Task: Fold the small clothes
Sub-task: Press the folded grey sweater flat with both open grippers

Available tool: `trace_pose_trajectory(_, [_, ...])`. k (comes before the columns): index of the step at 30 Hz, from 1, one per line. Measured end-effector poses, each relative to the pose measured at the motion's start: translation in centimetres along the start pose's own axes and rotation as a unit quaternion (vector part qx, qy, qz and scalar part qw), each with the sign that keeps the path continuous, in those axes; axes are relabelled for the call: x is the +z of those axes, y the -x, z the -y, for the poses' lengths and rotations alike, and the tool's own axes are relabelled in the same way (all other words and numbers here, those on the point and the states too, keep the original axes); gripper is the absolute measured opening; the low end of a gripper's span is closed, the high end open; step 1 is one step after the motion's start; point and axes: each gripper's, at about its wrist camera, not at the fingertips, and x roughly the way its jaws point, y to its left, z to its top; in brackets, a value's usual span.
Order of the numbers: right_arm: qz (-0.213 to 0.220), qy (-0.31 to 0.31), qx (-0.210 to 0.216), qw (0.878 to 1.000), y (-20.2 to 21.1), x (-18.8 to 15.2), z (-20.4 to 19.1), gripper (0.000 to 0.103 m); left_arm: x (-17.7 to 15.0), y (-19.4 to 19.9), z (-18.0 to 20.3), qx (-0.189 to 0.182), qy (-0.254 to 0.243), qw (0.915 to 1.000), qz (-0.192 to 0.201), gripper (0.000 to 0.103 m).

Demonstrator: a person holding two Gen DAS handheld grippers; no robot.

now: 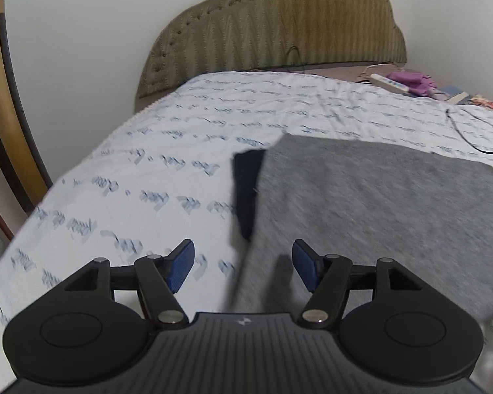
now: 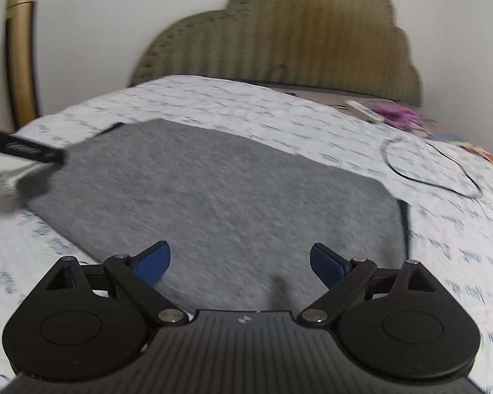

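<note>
Grey cloth (image 2: 213, 193): lies flat on the bed sheet (image 1: 131, 170), with a dark blue edge (image 1: 246, 190) showing at its side.
Left gripper (image 1: 243, 266): jaws apart, nothing held, over the cloth's edge.
Right gripper (image 2: 240, 264): jaws wide apart, nothing held, over the cloth.
Around: a black cable (image 2: 437, 170), a white remote (image 2: 364, 111) and a purple cloth (image 2: 394, 115) lie near the headboard (image 1: 279, 32), well apart from the grey cloth.
</note>
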Motion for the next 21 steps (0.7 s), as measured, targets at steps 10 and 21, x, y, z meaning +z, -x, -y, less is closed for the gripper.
trace_pose_trajectory(10, [-0.021, -0.083, -0.044, 0.995, -1.6, -3.2, 3.1, 0.102, -3.5, 1.7, 3.3, -0.003, -0.03, 0.999, 0.033, 0.074])
trace_pose_trajectory(21, [-0.02, -0.094, -0.035, 0.995, -1.8, -3.9, 3.2, 0.103, -5.2, 1.3, 4.5, 0.019, -0.061, 0.9966, 0.052, 0.081])
